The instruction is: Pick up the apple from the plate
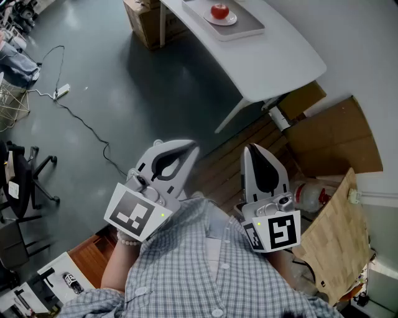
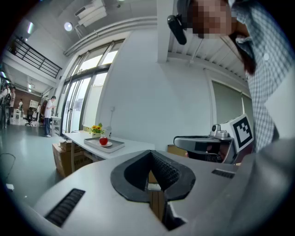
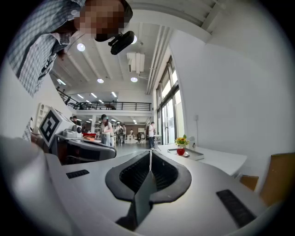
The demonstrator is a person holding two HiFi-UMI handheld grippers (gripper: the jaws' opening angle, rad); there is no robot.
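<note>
A red apple (image 1: 219,10) sits on a small white plate (image 1: 231,20) in a grey tray (image 1: 249,26) on a white table (image 1: 280,49), far ahead of me. In the left gripper view the apple (image 2: 103,141) is small and distant, and in the right gripper view the apple (image 3: 180,150) is too. My left gripper (image 1: 185,149) and right gripper (image 1: 253,150) are held close to my body, both shut and empty, far short of the table.
Cardboard boxes (image 1: 146,22) stand under the table's far side. A cable and power strip (image 1: 62,91) lie on the grey floor at left. Cardboard sheets (image 1: 336,140) and a plastic bottle (image 1: 310,194) lie at right. People stand far off in the hall (image 3: 107,131).
</note>
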